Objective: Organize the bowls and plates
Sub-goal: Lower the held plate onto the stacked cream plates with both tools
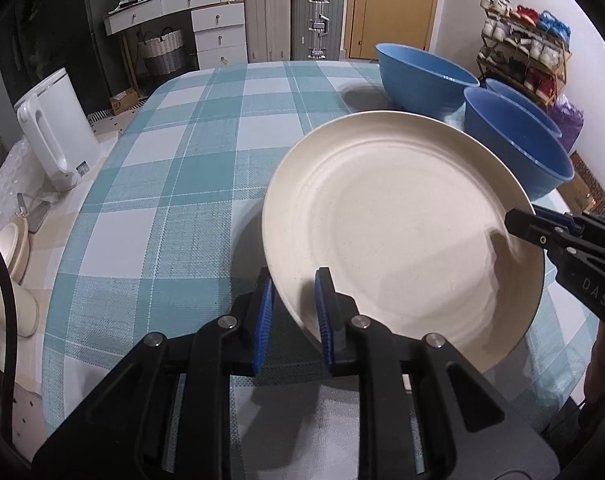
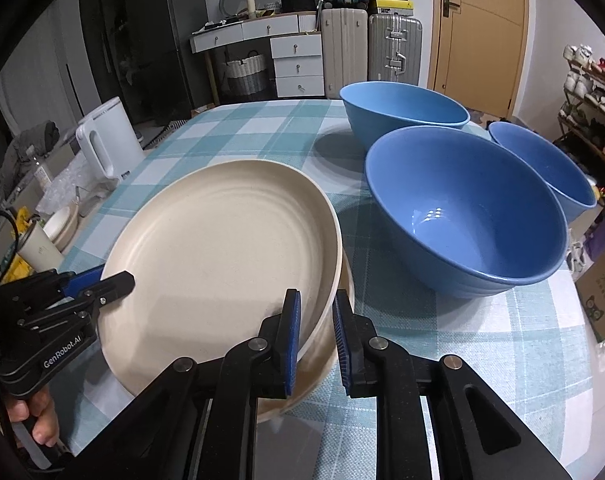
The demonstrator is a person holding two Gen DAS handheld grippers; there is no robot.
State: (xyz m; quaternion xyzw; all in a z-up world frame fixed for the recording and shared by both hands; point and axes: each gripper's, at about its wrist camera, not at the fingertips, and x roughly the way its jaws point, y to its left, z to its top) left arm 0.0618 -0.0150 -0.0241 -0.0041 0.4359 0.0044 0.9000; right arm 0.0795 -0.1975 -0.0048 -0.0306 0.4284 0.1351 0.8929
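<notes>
A cream plate [image 1: 402,232] is held tilted above the checked tablecloth [image 1: 174,184]. My left gripper [image 1: 294,316] straddles its near-left rim with the jaws around the edge. My right gripper [image 2: 317,332] straddles the plate's [image 2: 222,252] right rim, and another cream plate [image 2: 326,364] lies just under it. Three blue bowls stand to the right: a near one [image 2: 466,212], a far one [image 2: 402,108] and a small one [image 2: 542,168]. The right gripper also shows in the left wrist view [image 1: 520,226], the left one in the right wrist view [image 2: 114,282].
A white kettle [image 1: 54,132] stands off the table's left side, with a cup [image 2: 38,252] and small dishes near it. A shoe rack [image 1: 522,56] is beyond the bowls. Suitcases [image 2: 370,48] and drawers stand at the far wall.
</notes>
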